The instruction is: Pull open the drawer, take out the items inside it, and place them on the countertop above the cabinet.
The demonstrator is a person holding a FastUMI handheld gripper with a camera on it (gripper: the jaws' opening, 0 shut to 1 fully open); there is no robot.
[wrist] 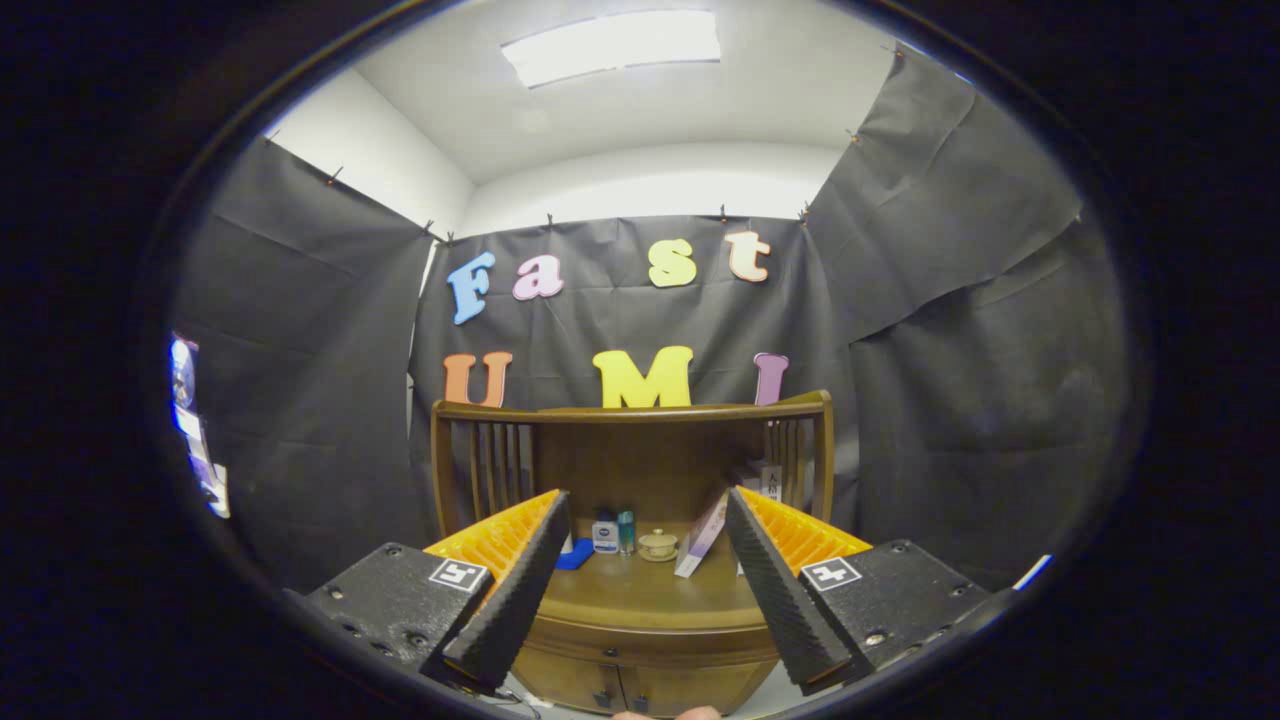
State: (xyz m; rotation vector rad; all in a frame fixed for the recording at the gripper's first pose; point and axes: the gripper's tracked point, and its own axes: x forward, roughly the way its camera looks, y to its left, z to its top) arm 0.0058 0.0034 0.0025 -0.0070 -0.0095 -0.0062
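The gripper hangs with its fingers spread wide and nothing between them, and the left finger covers most of a blue thing lying on the desk. The right finger hides the near end of a slanted box. A small white bottle, a teal bottle and a lidded dish are too small to identify further. The cabinet front is cut off below; its drawer cannot be made out.

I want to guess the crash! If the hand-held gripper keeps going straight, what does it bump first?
Probably the small lidded pot on the wooden countertop, ahead between the open hand-held gripper's fingers, though depth is unclear.
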